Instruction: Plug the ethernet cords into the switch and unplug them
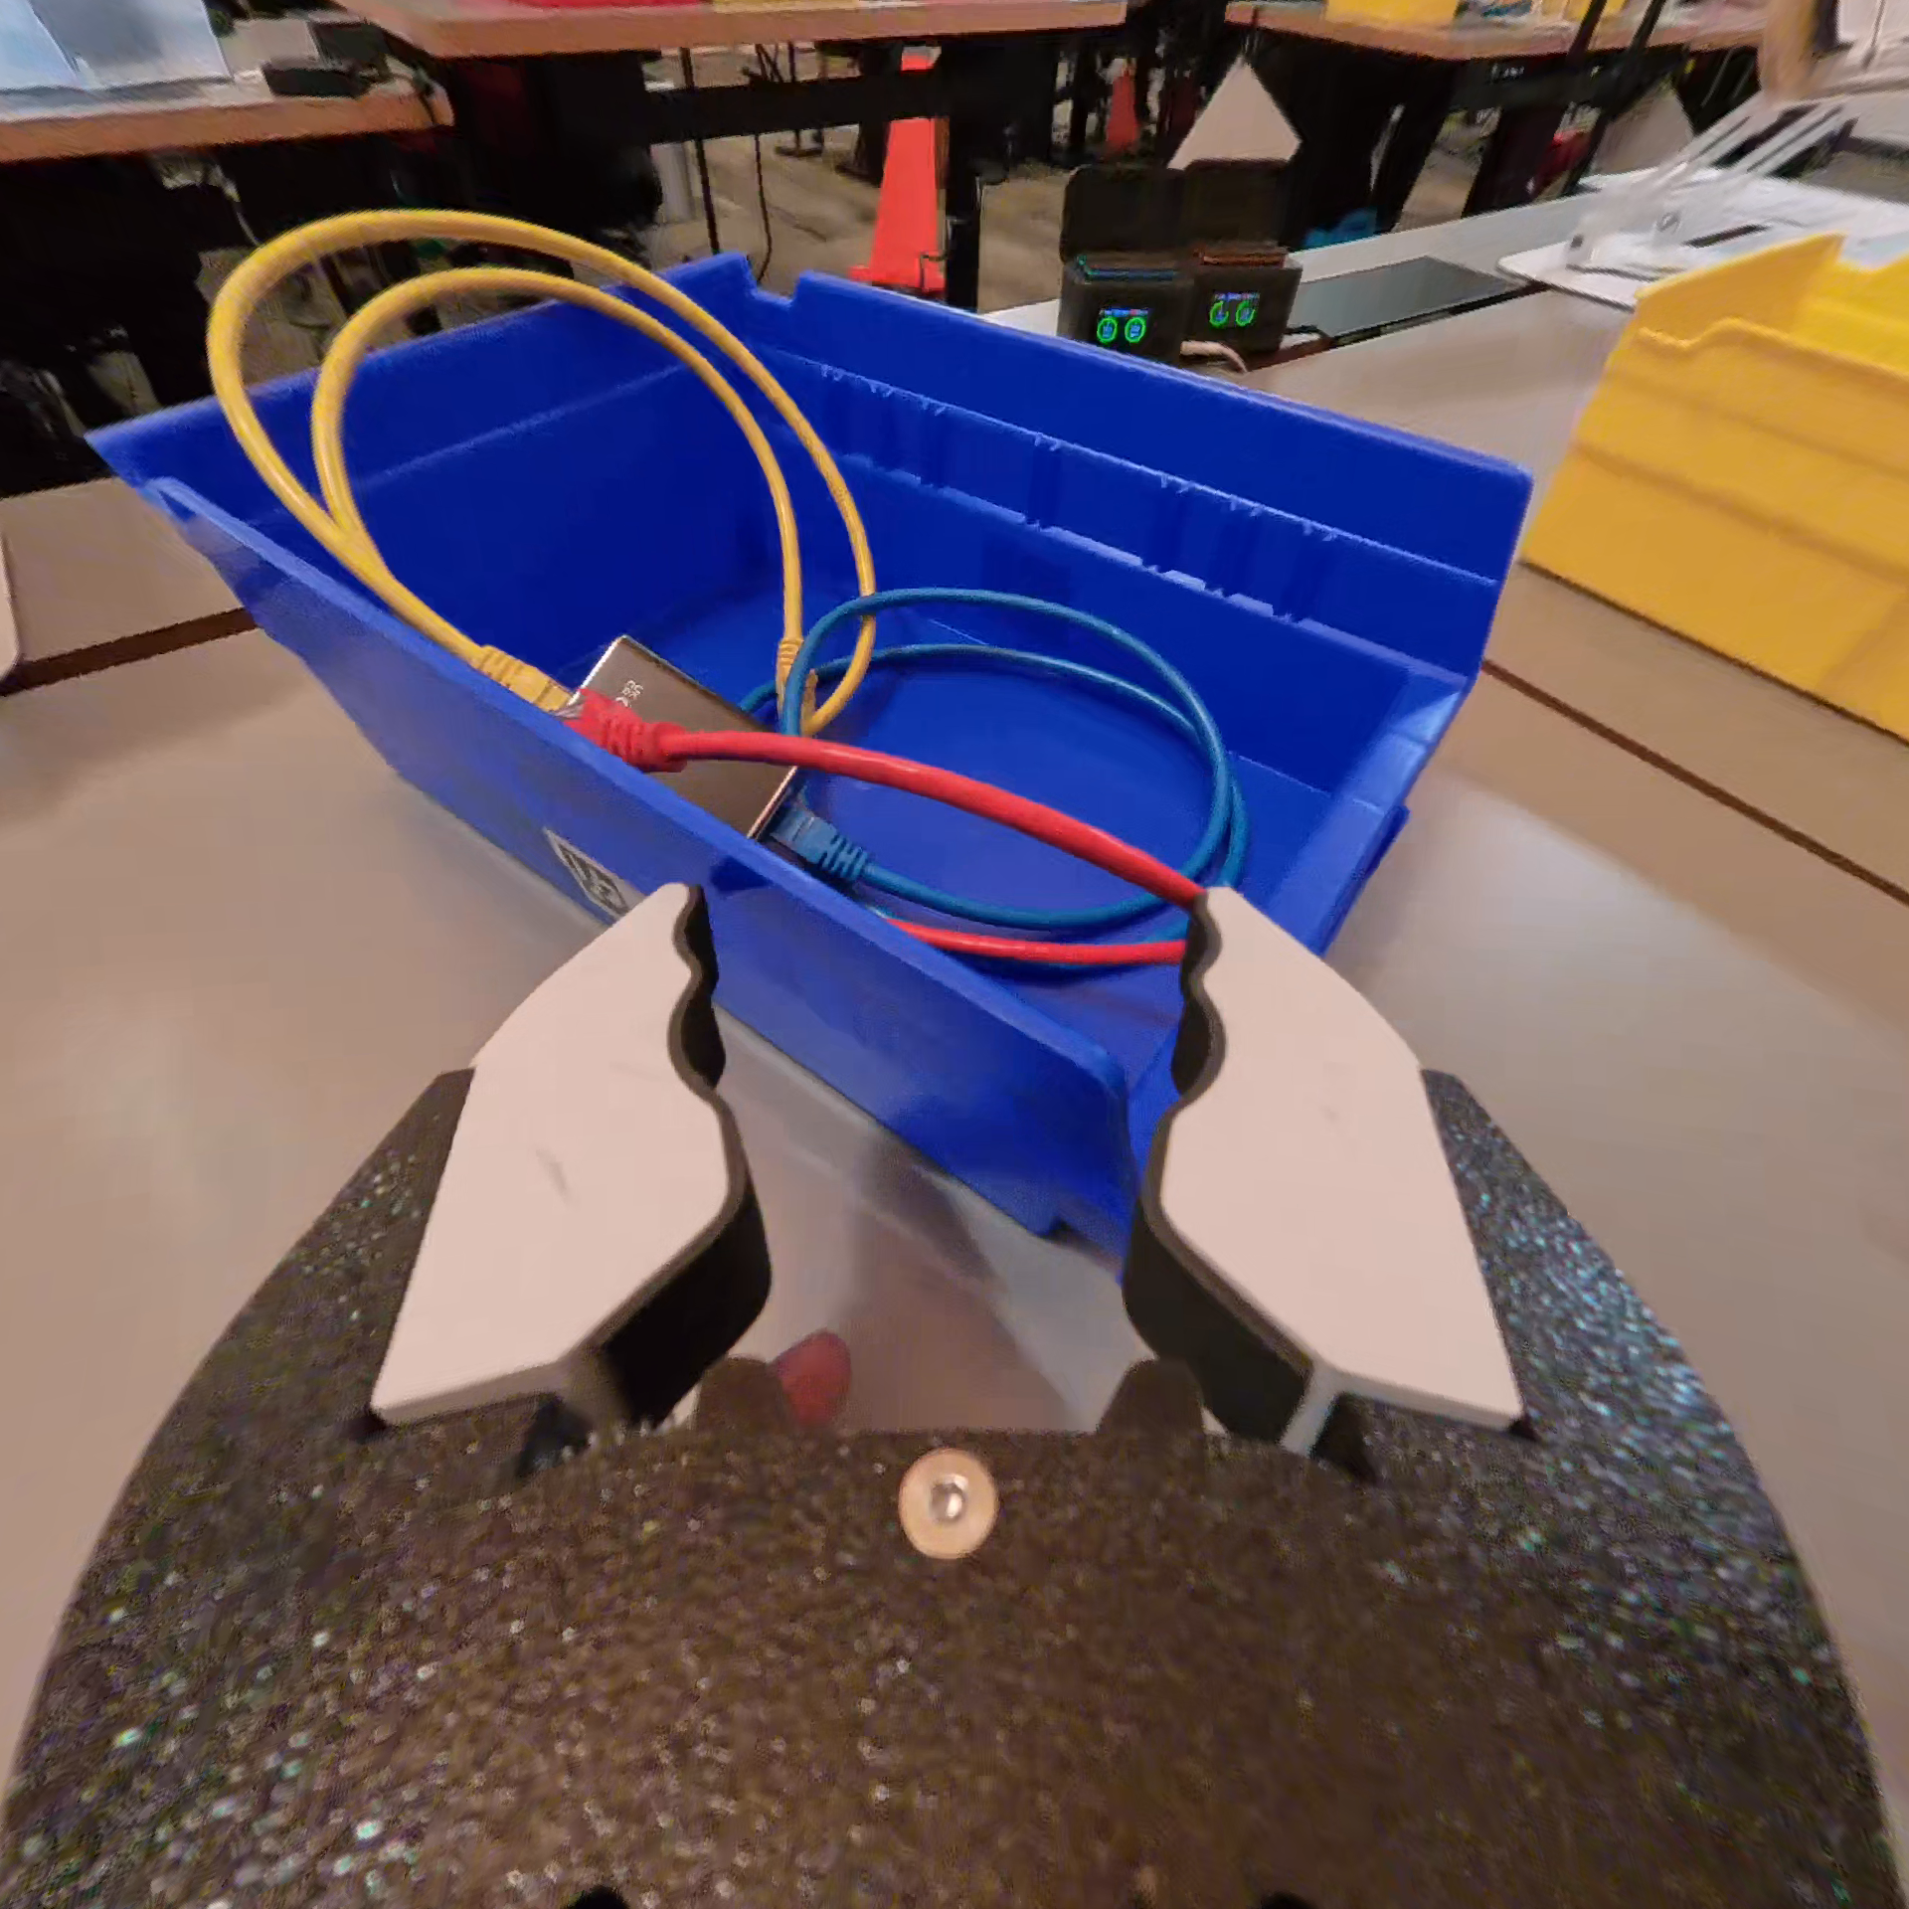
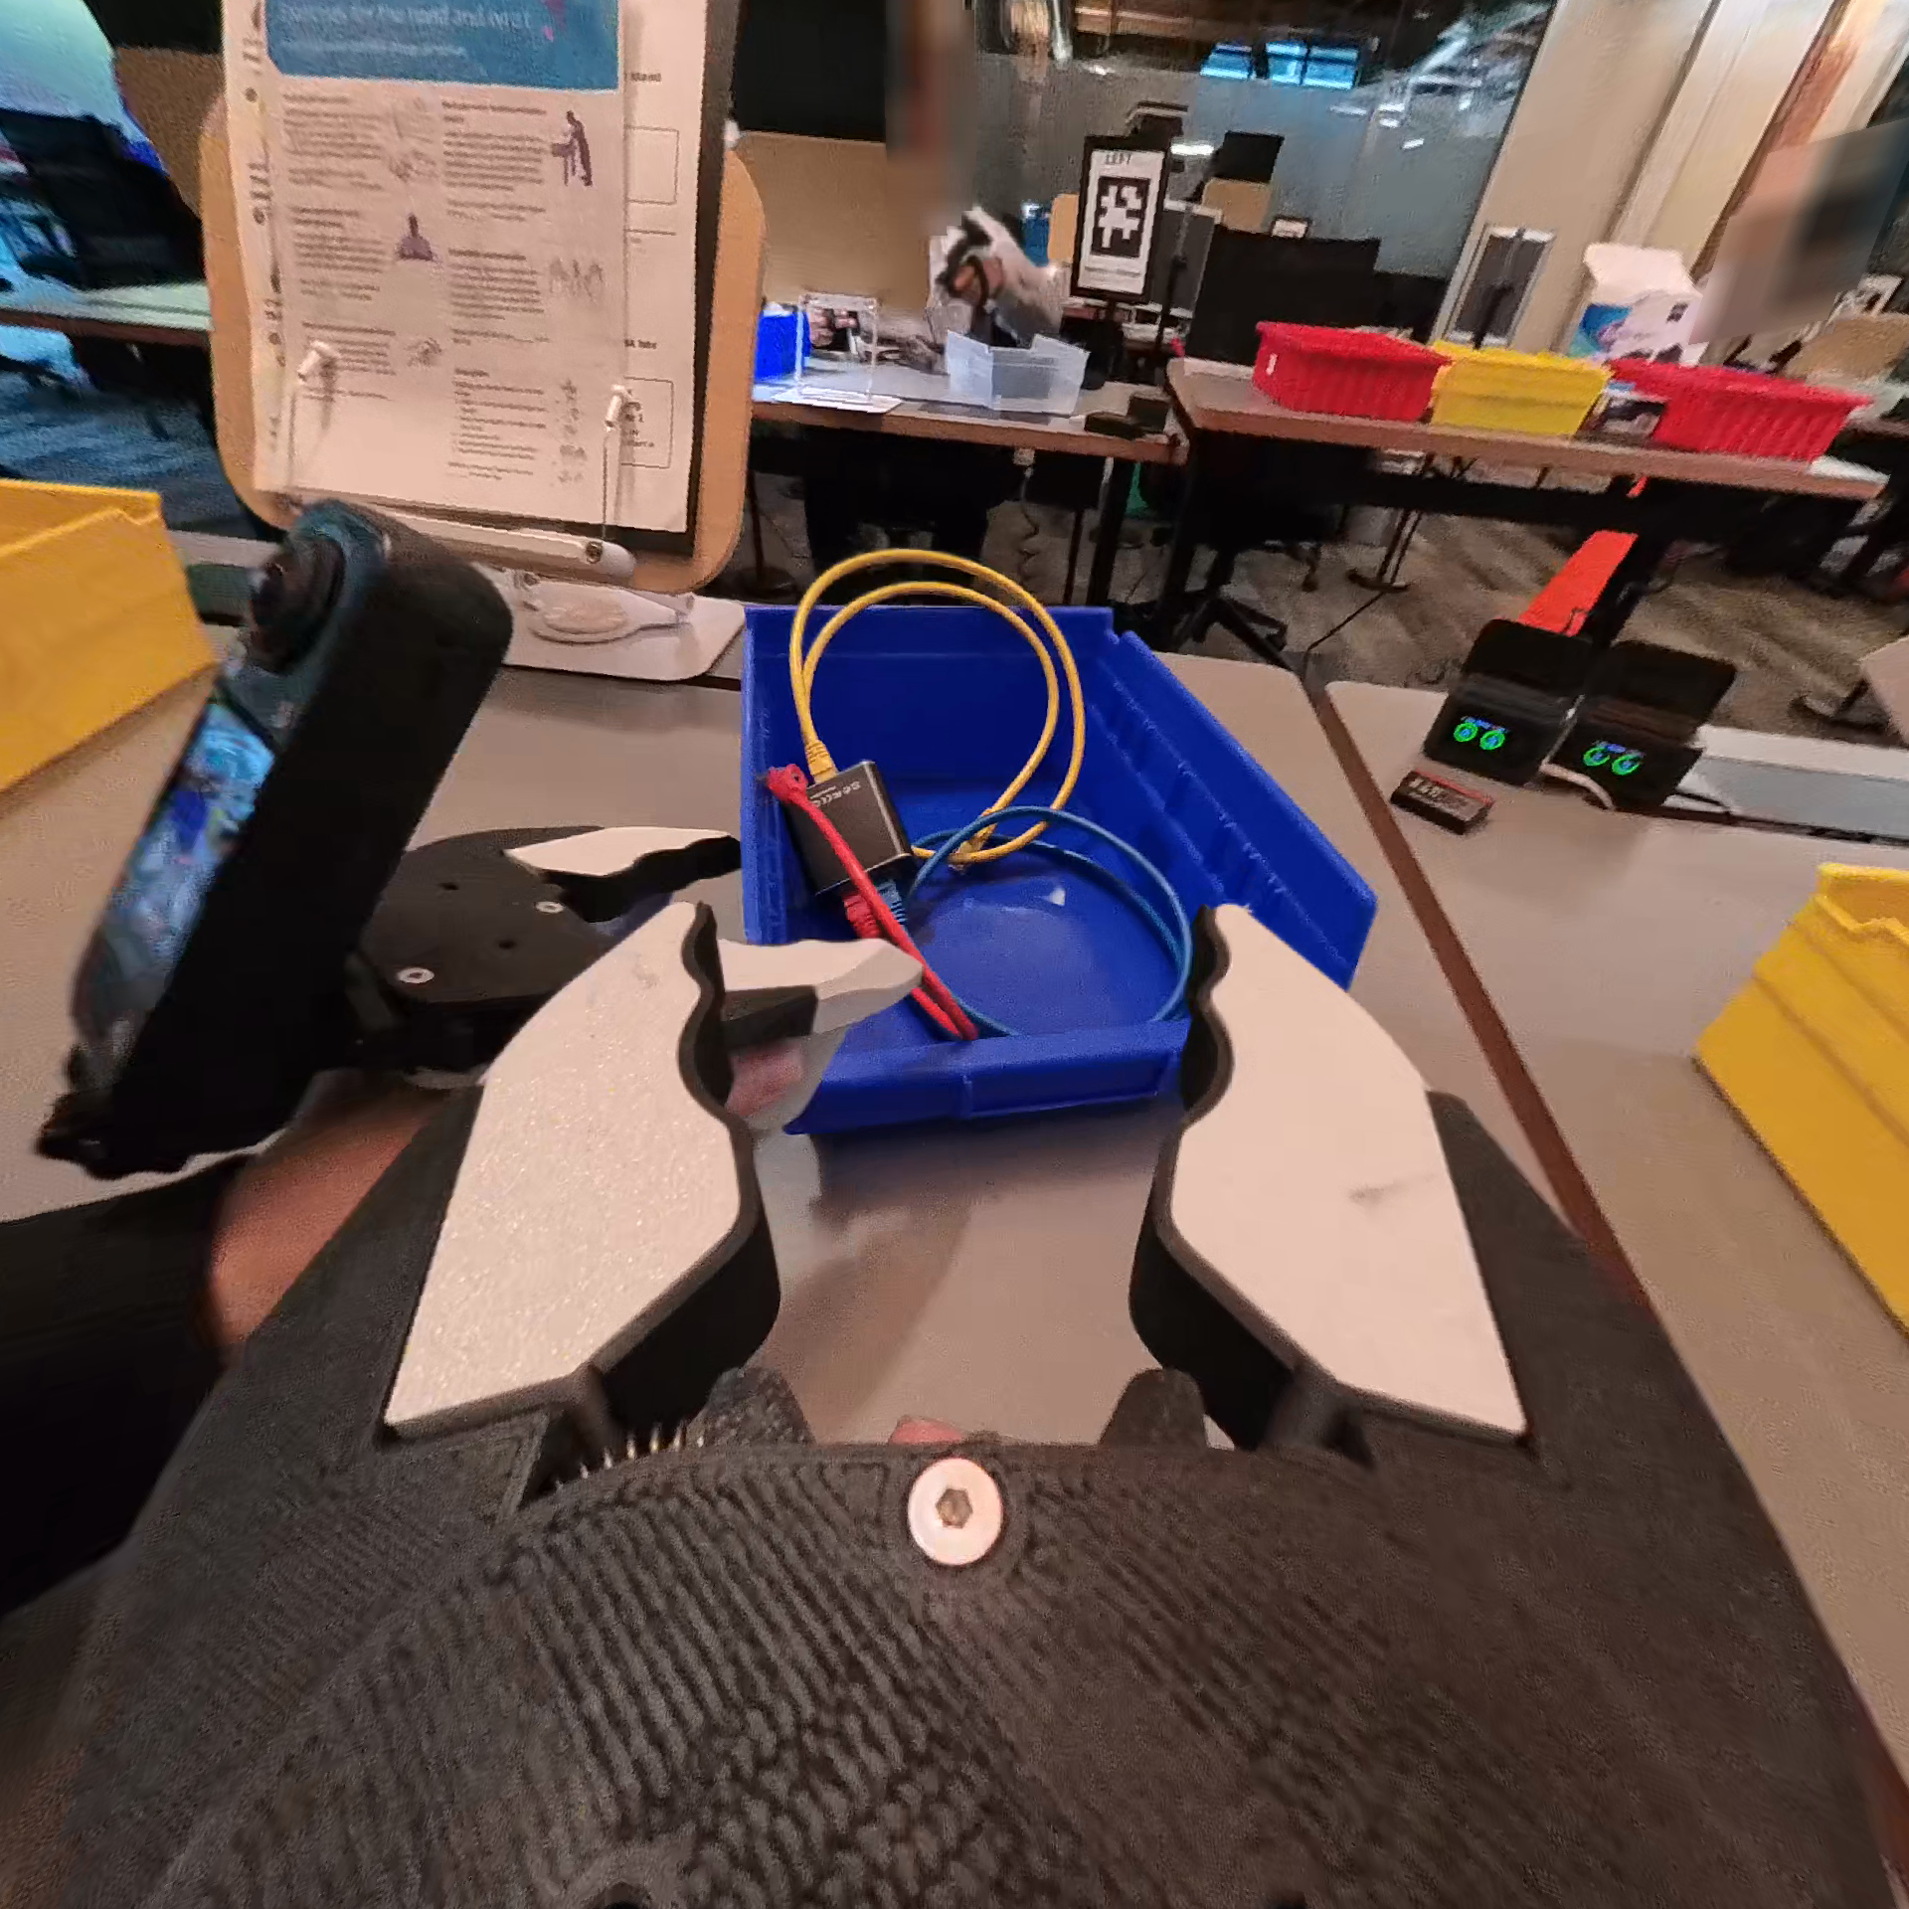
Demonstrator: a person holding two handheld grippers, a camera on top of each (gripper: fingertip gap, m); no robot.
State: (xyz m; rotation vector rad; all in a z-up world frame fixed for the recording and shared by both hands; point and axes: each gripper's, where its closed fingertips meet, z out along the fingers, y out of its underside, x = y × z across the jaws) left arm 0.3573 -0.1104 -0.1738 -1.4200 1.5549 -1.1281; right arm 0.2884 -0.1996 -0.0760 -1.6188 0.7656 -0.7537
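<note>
On the grey table (image 2: 961,1271) in this workshop, the blue bin (image 1: 1033,1074) holds the switch (image 1: 687,744) against its left wall, with the yellow cord (image 1: 310,413), red cord (image 1: 992,790) and blue cord (image 1: 1219,785) looping around it, the yellow arching above the rim. My left gripper (image 1: 945,914) hangs wide open over the bin's near-left wall, one finger out over the table and the other above the cords, gripping nothing. My right gripper (image 2: 950,935) is equally spread and empty short of the near rim, bare table under it and yellow bins (image 2: 1818,1064) well off to either side.

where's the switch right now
In both wrist views the small dark metal switch leans against the left wall inside the blue plastic bin, among the cords.
</note>
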